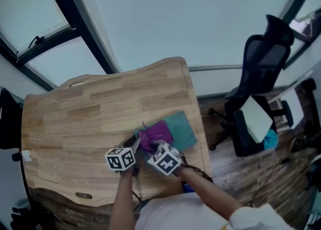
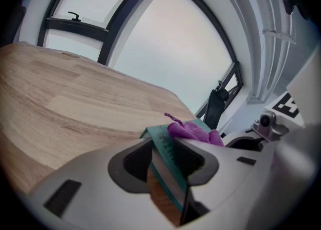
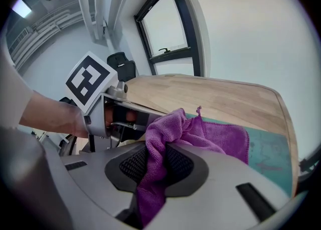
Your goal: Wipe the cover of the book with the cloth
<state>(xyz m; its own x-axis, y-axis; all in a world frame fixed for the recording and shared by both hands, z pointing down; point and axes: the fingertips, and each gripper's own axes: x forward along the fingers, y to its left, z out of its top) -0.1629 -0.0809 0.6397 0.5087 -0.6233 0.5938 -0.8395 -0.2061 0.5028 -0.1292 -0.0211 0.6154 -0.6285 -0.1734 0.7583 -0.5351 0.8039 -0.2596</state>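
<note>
A teal book (image 1: 181,129) lies flat near the right front of the wooden table (image 1: 90,118). A purple cloth (image 1: 156,134) rests bunched on its cover. My left gripper (image 1: 134,149) is shut on the book's near left edge; in the left gripper view the book (image 2: 165,161) stands pinched between the jaws with the cloth (image 2: 193,132) behind. My right gripper (image 1: 151,149) is shut on the purple cloth (image 3: 165,163), which spreads over the book's cover (image 3: 271,153) in the right gripper view. The left gripper (image 3: 108,116) and the hand holding it show at that view's left.
A black office chair (image 1: 258,88) stands on the floor to the right of the table. Large windows with dark frames (image 1: 80,23) run behind the table. The table's right edge (image 1: 200,123) lies close to the book.
</note>
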